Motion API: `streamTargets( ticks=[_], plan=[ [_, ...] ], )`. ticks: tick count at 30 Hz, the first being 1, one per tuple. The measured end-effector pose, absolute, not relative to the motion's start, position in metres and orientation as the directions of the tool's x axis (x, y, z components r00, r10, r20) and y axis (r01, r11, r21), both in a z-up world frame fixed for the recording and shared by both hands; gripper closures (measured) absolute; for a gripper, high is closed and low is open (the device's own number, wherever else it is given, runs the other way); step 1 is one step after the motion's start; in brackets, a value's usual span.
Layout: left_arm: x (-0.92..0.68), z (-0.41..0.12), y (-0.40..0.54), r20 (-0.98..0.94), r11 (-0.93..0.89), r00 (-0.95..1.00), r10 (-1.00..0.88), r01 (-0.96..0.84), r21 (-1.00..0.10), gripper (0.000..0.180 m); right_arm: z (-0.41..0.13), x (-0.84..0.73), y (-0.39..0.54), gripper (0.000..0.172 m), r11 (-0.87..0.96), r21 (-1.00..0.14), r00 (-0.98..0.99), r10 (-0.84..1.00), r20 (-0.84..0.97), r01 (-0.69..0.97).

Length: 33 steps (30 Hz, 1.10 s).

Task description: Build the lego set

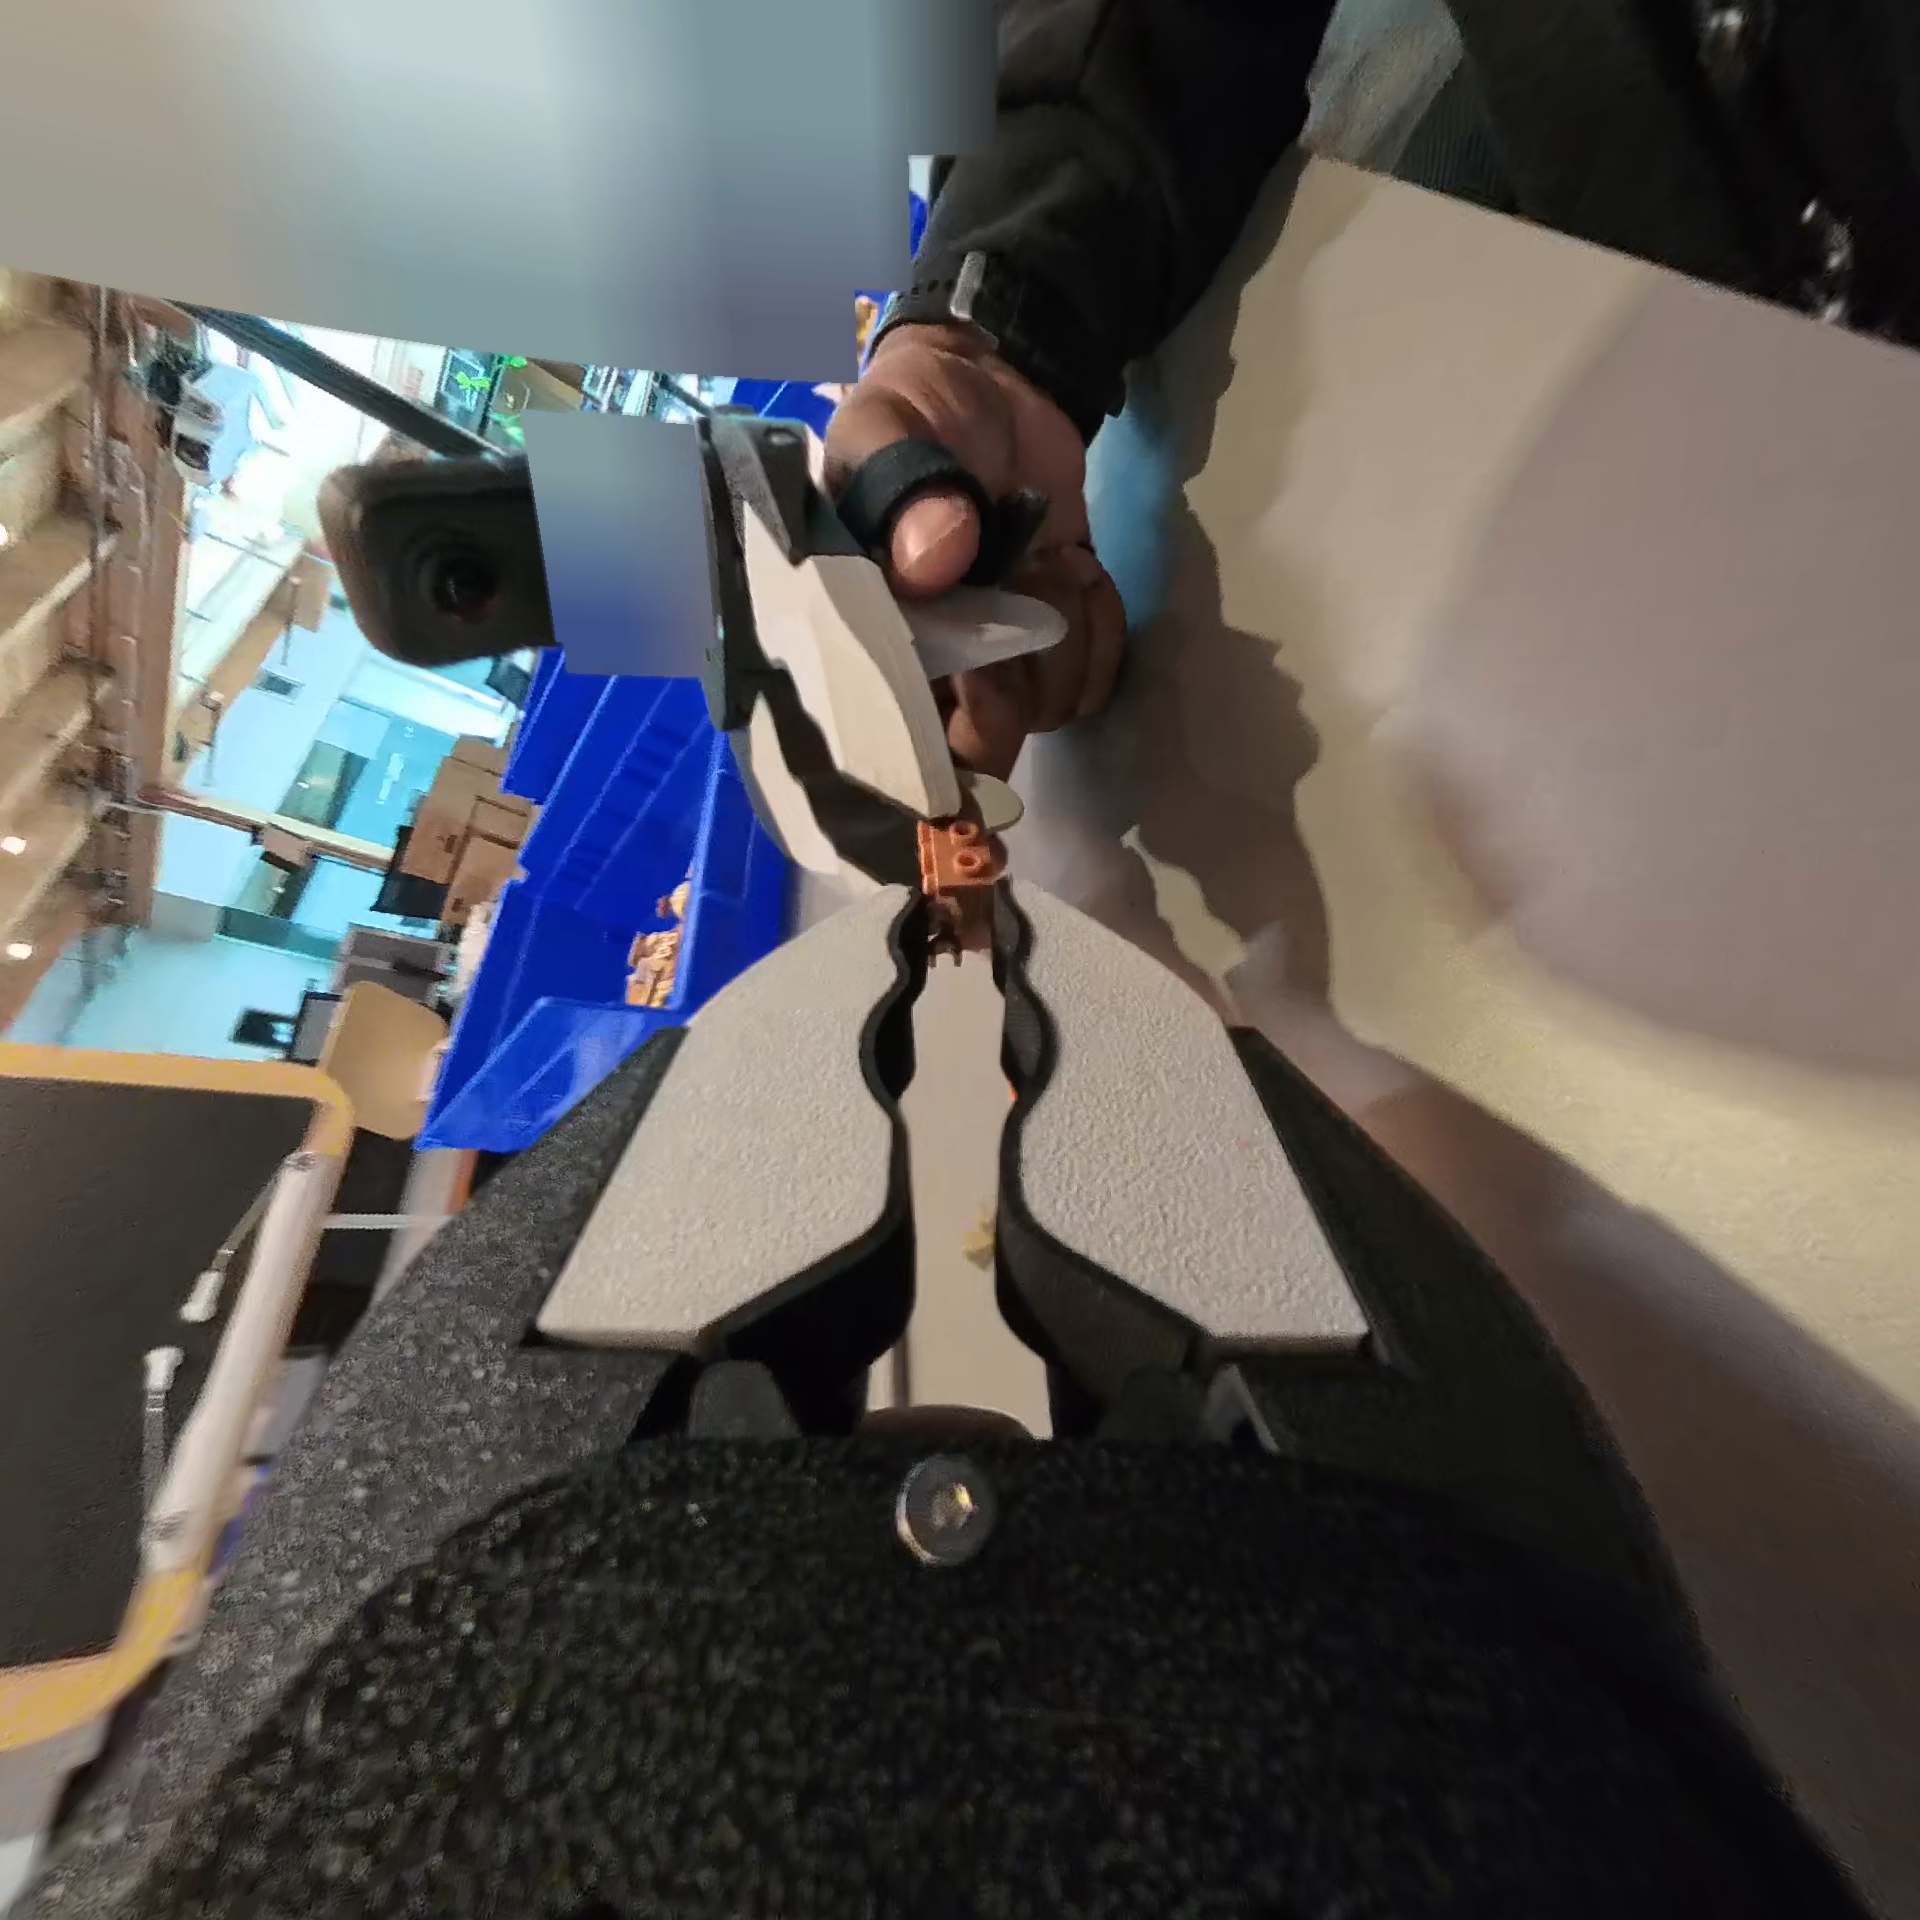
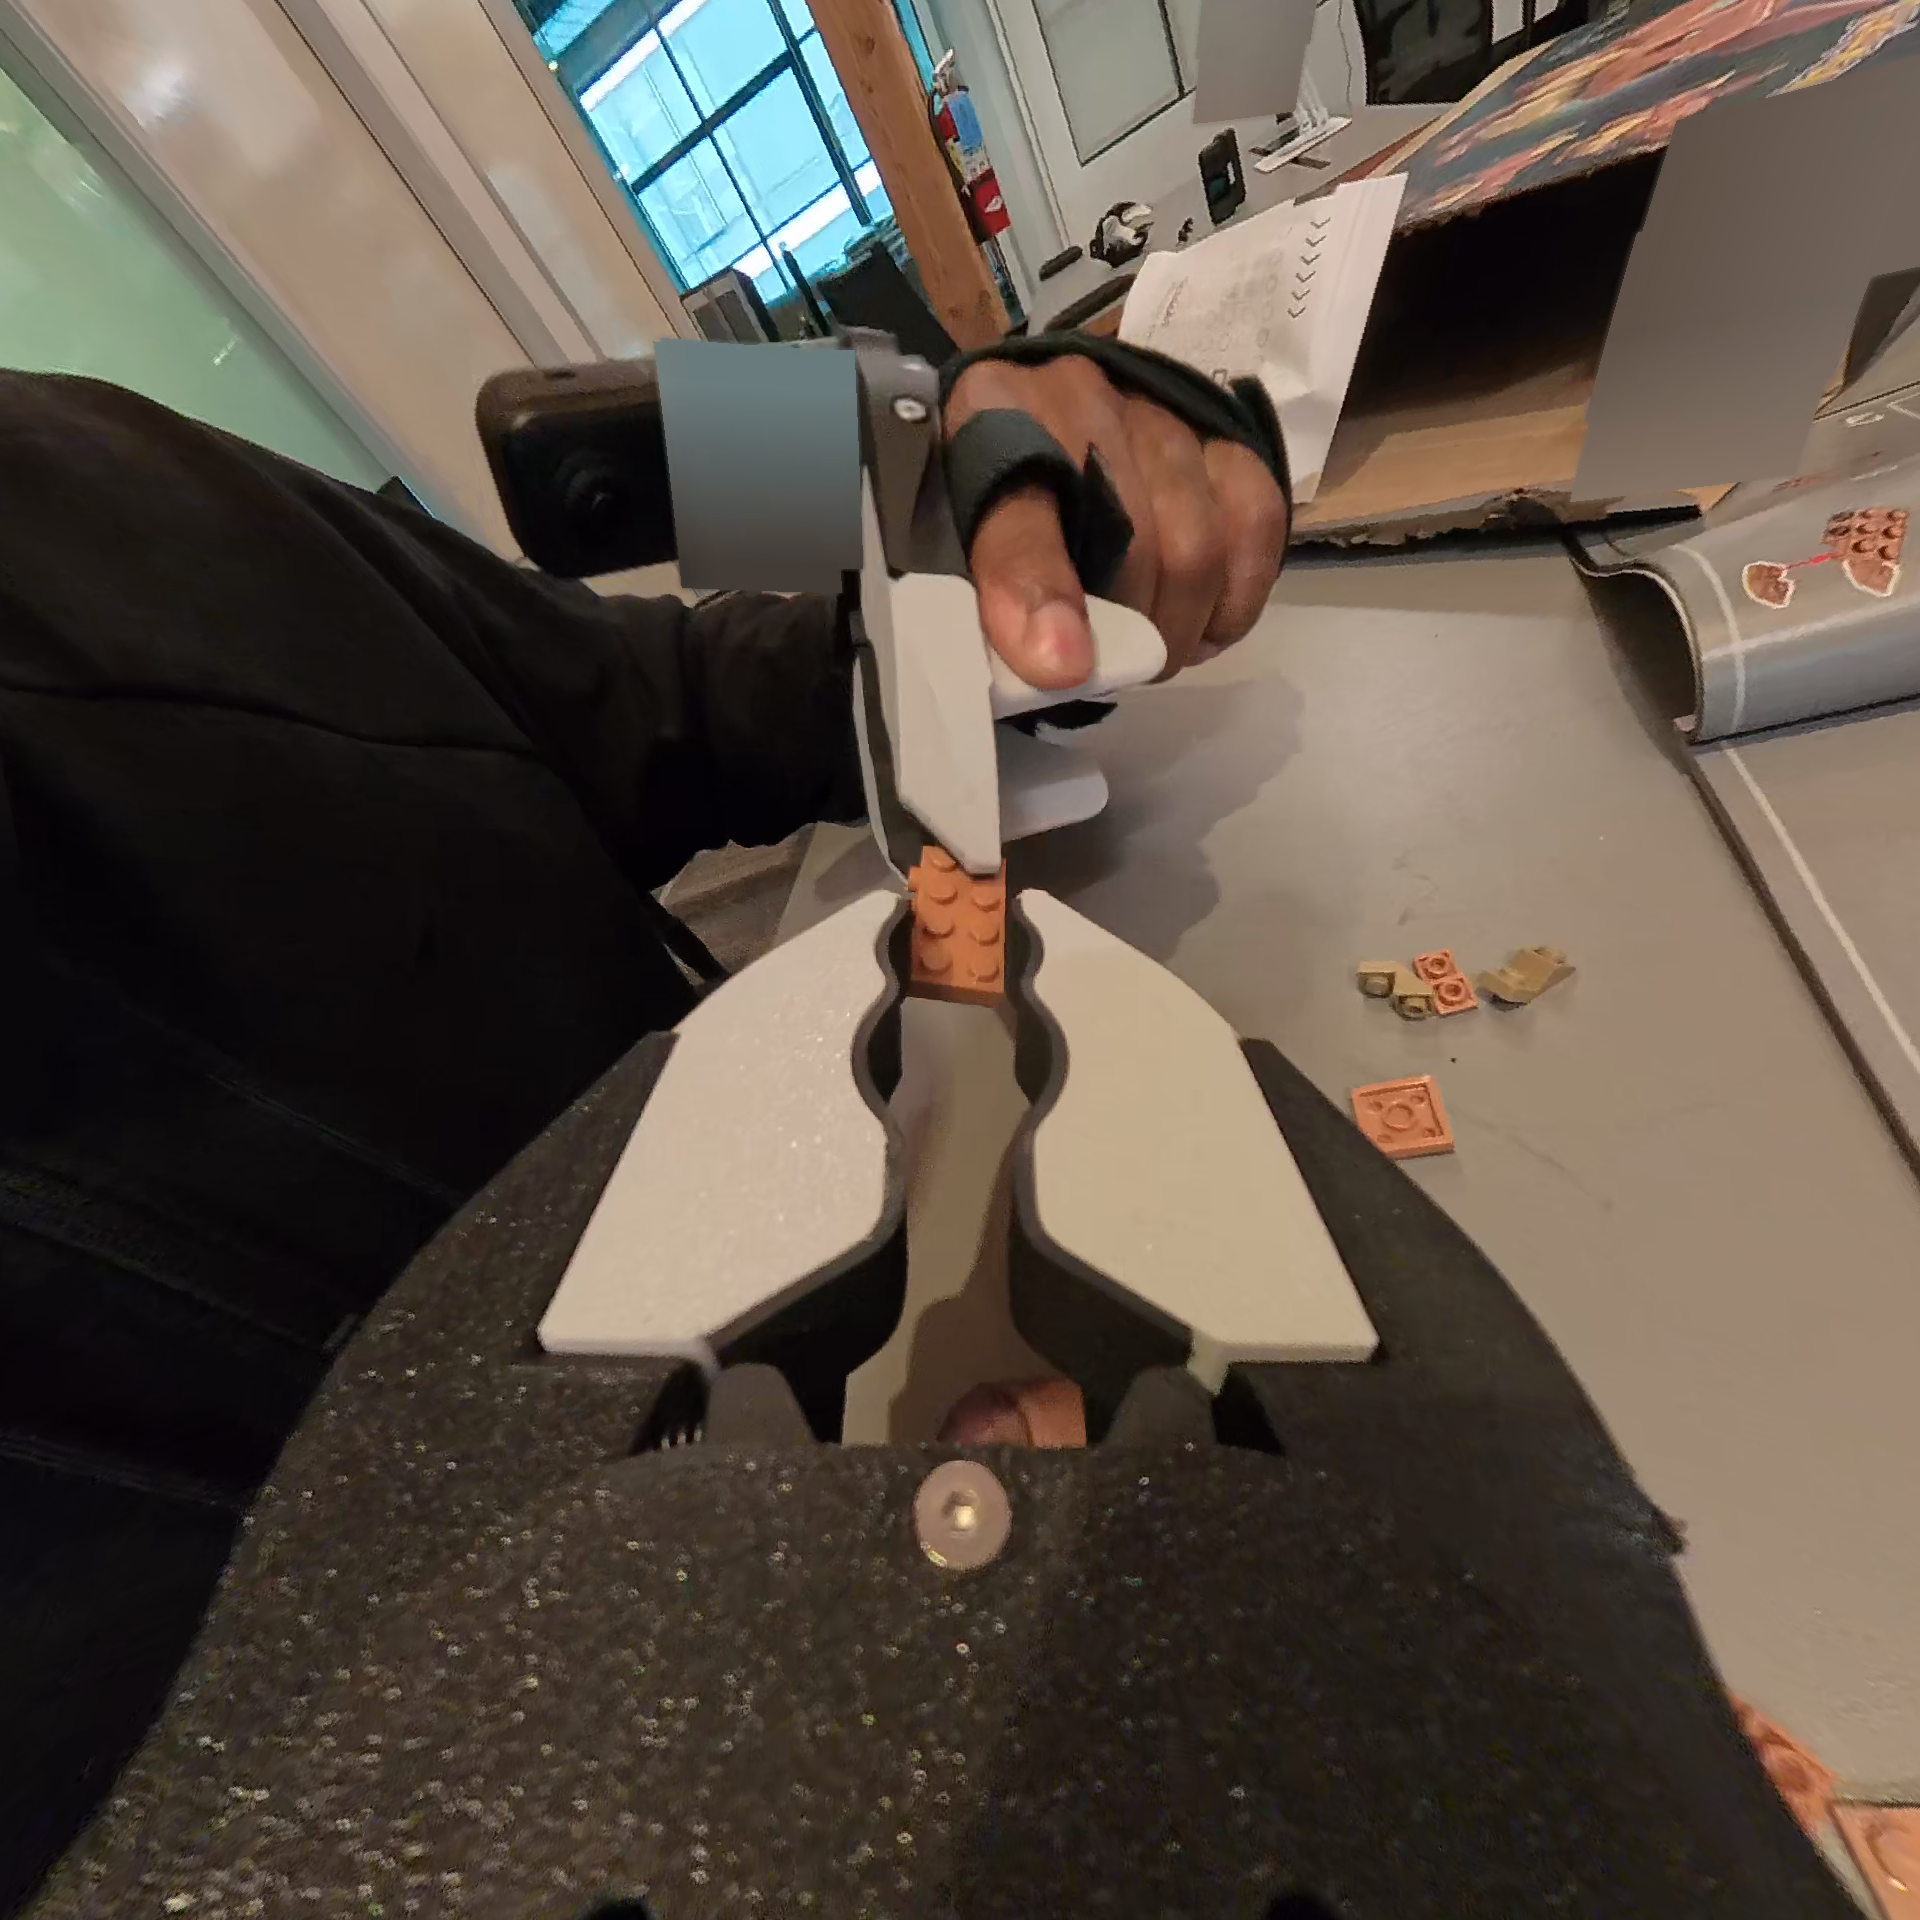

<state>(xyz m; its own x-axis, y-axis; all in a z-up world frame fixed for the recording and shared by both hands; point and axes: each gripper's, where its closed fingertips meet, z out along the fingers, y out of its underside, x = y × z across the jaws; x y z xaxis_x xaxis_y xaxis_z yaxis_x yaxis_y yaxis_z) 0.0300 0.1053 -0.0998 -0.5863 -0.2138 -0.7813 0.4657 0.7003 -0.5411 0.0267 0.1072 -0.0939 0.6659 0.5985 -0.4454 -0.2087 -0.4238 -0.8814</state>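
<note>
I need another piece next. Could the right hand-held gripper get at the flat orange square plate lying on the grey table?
Probably not yet: the right hand-held gripper is shut on an orange studded plate. The square plate itself lies unobstructed on the table.

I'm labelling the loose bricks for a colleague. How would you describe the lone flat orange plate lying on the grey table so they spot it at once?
On the grey table, look right of the right gripper. The square orange plate lies flat there, nearer the camera than the small cluster of tan and orange pieces. It lies alone, showing a ring at its centre.

Studded plate (image 2: 958,940) between right tongs (image 2: 958,935); left tongs (image 2: 951,868) at its far end; loose pieces (image 2: 1439,982) on table (image 2: 1455,810) rightward.
</note>
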Motion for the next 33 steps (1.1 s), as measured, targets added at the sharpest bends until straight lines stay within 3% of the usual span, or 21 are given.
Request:
streamTargets(
  ticks=[6,15,21,33],
  plan=[
    [0.037,-0.11,0.113,-0.622,0.613,-0.702,-0.347,0.332,-0.717,0.169,-0.112,0.042,0.104,0.136,-0.355,-0.934,0.778,0.6,-0.187,0.05],
    [0.038,-0.108,0.109,-0.536,0.551,-0.746,-0.394,0.275,-0.788,0.169,-0.113,0.041,0.106,0.14,-0.193,-0.939,0.805,0.58,0.124,0.283],
    [0.037,-0.107,0.105,-0.494,0.518,-0.766,-0.411,0.25,-0.818,0.169,-0.106,0.037,0.106,0.157,-0.122,-0.943,0.799,0.57,0.19,0.311],
    [0.033,-0.108,0.099,-0.398,0.448,-0.825,-0.401,0.203,-0.871,0.169,-0.107,0.033,0.1,0.161,-0.114,-0.933,0.764,0.612,0.206,0.343]
  ],
)
